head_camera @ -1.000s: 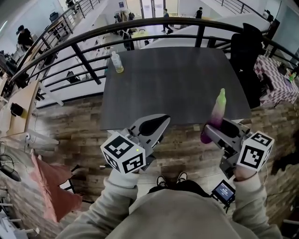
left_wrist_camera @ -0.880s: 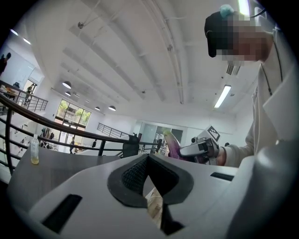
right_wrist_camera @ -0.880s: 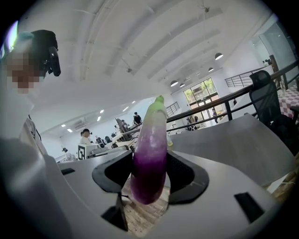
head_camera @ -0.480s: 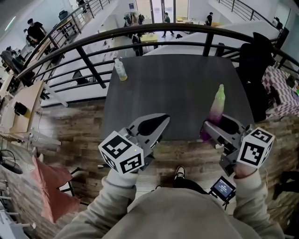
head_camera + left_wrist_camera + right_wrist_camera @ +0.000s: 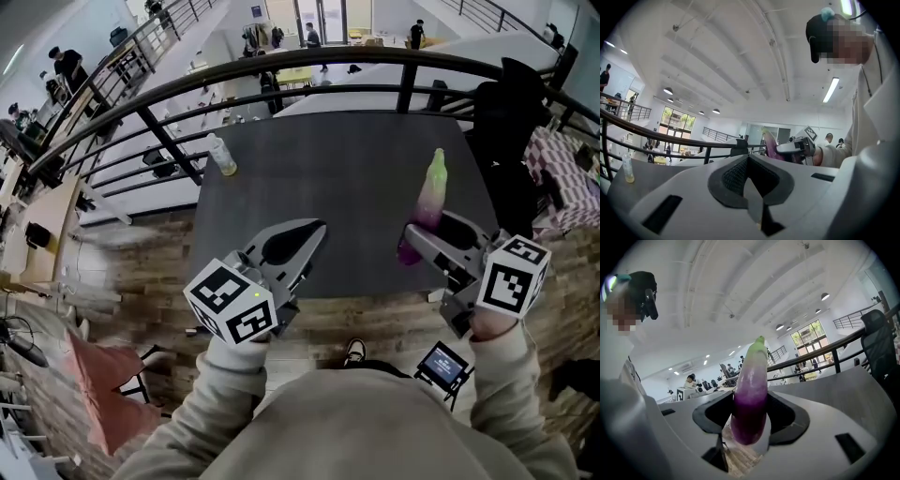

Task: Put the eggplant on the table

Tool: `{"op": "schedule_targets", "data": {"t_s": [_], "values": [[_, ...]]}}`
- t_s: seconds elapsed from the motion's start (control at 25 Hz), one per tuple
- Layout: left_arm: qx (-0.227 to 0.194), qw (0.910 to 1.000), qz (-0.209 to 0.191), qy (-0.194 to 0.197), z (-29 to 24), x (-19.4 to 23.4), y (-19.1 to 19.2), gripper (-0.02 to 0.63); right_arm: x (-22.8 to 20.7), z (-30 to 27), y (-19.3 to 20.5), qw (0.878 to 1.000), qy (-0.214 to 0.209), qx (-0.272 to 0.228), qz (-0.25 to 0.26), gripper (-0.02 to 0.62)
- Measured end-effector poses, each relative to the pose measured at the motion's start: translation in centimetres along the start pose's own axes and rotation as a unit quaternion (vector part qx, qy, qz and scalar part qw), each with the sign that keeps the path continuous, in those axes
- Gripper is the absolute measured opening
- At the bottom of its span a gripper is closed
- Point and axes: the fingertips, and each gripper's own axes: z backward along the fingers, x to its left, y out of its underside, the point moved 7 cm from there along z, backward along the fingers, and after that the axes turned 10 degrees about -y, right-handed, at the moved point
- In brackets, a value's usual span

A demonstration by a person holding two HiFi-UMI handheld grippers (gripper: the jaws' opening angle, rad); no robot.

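Gripping the eggplant (image 5: pixel 751 390) low on its purple body, the right gripper (image 5: pixel 750 423) has its jaws spread wide around it, pads pressed to either side. The eggplant stands nearly upright with its pale green tip on top. In the right gripper view, wood floor planks show under its rounded purple end, so it is off the table. In the head view the right gripper (image 5: pixel 433 242) sits at the near right edge of the dark grey table (image 5: pixel 337 159), and the eggplant (image 5: pixel 429 202) rises in front of that part of the top. The left gripper (image 5: pixel 314 230) is level beside it, at the table's near edge and well apart from the eggplant. In its own view the left gripper (image 5: pixel 749 164) has its jaws closed together with nothing between them. Farther back, a clear bottle (image 5: pixel 221 155) stands at the table's far left edge. Beyond the table runs a black railing (image 5: pixel 281 66), with a black chair (image 5: pixel 506 112) at the right.
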Motion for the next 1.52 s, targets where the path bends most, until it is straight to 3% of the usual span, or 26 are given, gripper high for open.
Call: {"op": "schedule_targets", "data": {"t_s": [0.32, 0.56, 0.8, 1.52], "values": [[-0.002, 1.0, -0.007, -0.006, -3.4, 0.3, -2.5, 0.002, -2.8, 0.5, -2.6, 1.0, -0.016, -0.009, -0.009, 0.235], [0.01, 0.9998, -0.011, -0.012, -4.9, 0.5, -2.2, 0.002, -4.9, 0.4, -2.9, 0.999, -0.026, -0.01, -0.019, 0.236], [0.016, 0.9995, 0.005, -0.028, -5.6, 3.4, -1.5, 0.002, -7.0, -2.3, -2.9, 0.999, -0.032, 0.001, -0.028, 0.236], [0.014, 0.9996, 0.026, -0.003, -11.0, 13.3, -2.6, 0.002, -12.0, -10.4, -5.9, 0.999, -0.008, 0.021, -0.033, 0.235]]}}
